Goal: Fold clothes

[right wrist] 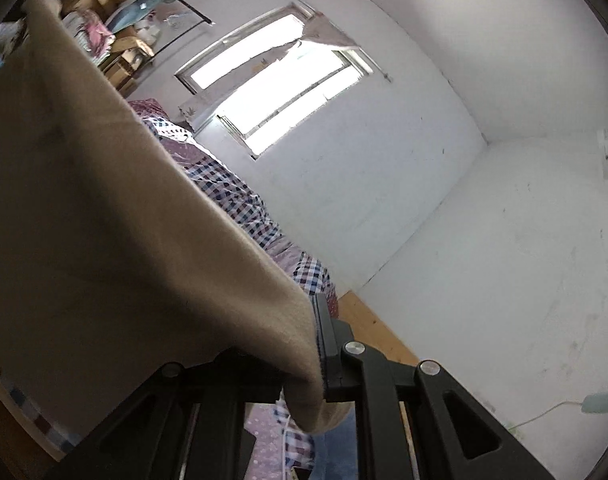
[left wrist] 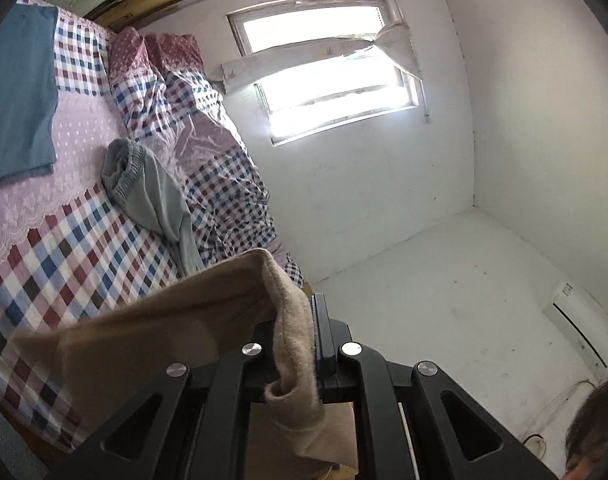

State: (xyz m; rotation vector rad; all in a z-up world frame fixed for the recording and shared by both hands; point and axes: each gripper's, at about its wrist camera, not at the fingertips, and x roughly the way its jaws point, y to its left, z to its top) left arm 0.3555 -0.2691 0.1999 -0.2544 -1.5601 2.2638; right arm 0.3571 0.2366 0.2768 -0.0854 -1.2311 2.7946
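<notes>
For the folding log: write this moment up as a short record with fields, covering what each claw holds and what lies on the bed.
left claw: shut on the edge of the beige fleecy garment
right claw: shut on the same beige fleecy garment, which is lifted and spread in front of the camera
bed: checked red, blue and white sheet with a pink lace panel
on bed: crumpled grey-green trousers with elastic waist; folded teal cloth
background: bright window in a white wall
</notes>
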